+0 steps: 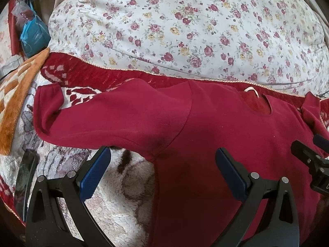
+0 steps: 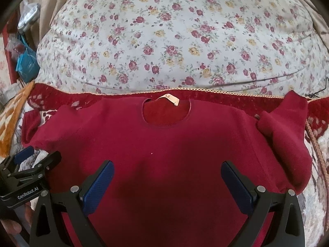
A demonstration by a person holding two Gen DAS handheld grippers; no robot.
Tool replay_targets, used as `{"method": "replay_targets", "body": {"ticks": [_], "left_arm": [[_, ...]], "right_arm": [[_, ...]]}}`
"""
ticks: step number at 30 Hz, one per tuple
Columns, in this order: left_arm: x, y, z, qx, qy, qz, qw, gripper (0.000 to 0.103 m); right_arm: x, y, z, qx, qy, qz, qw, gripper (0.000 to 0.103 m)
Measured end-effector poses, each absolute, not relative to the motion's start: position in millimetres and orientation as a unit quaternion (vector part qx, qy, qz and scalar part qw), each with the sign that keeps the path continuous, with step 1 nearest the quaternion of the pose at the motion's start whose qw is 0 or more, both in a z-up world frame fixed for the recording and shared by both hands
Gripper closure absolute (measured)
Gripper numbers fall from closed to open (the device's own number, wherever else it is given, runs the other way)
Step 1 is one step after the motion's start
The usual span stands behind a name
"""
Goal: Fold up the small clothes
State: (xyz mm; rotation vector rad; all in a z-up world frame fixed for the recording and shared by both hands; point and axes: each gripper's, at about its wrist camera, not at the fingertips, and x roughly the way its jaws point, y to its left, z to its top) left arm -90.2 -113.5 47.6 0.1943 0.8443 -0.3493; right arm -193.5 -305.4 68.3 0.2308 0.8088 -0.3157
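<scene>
A small dark red long-sleeved top (image 2: 174, 144) lies spread flat on a patterned blanket, neck hole and pale label (image 2: 169, 98) toward the far side. Its left sleeve (image 1: 98, 115) stretches out to the left, the cuff folded back. The right sleeve (image 2: 287, 140) is bunched and folded near the shoulder. My left gripper (image 1: 162, 160) hovers open over the left armpit area, holding nothing. My right gripper (image 2: 167, 175) hovers open above the chest of the top, also empty. Each gripper shows at the edge of the other's view.
A large floral quilt (image 2: 174, 37) rises just behind the top. An orange and white plush cloth (image 1: 18, 94) lies at the left. A blue packet (image 1: 34, 37) and other clutter sit at the far left. The red-bordered fluffy blanket (image 1: 115, 195) lies under everything.
</scene>
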Motion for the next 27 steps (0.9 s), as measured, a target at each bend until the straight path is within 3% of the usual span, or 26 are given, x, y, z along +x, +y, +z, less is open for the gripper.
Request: {"method": "replay_targets", "body": {"ticks": [27], "left_arm": [[-83,-108,44,0.086,0.416,-0.156,0.892,0.001]], "right_arm": [[-189,-303,57,0.109,0.414,-0.146,0.892,0.000]]}}
